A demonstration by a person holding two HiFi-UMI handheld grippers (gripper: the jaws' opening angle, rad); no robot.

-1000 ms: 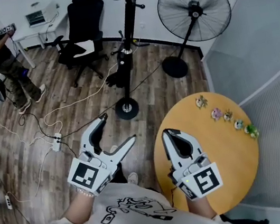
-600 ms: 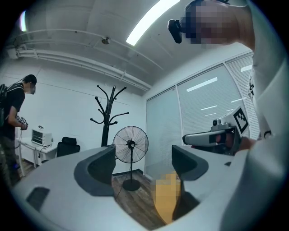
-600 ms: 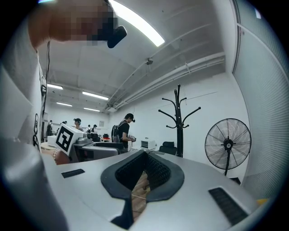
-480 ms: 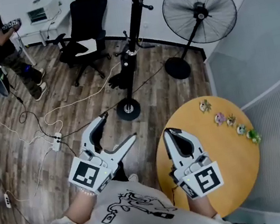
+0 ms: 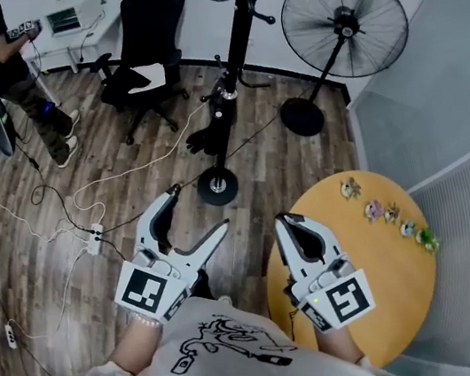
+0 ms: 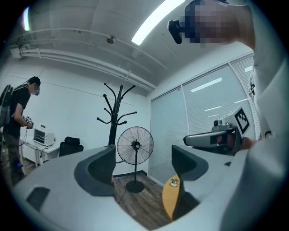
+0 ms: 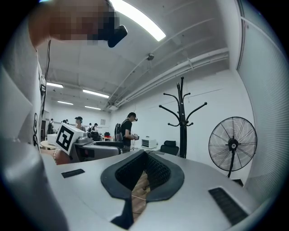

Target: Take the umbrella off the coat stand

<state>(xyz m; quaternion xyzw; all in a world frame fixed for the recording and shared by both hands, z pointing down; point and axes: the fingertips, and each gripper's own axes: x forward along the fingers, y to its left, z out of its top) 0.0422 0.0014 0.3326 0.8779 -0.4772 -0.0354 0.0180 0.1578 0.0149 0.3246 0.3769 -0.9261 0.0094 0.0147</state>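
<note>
head view: coat stand base (image 5: 215,184) | right gripper view: coat stand top (image 7: 182,85)

pedestal fan (image 5: 345,24), office chair (image 5: 144,44), round table (image 5: 396,276)

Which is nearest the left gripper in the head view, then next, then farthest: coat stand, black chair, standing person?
1. Coat stand, base just ahead.
2. Chair, beyond it to the left.
3. Person, far upper left.
</note>
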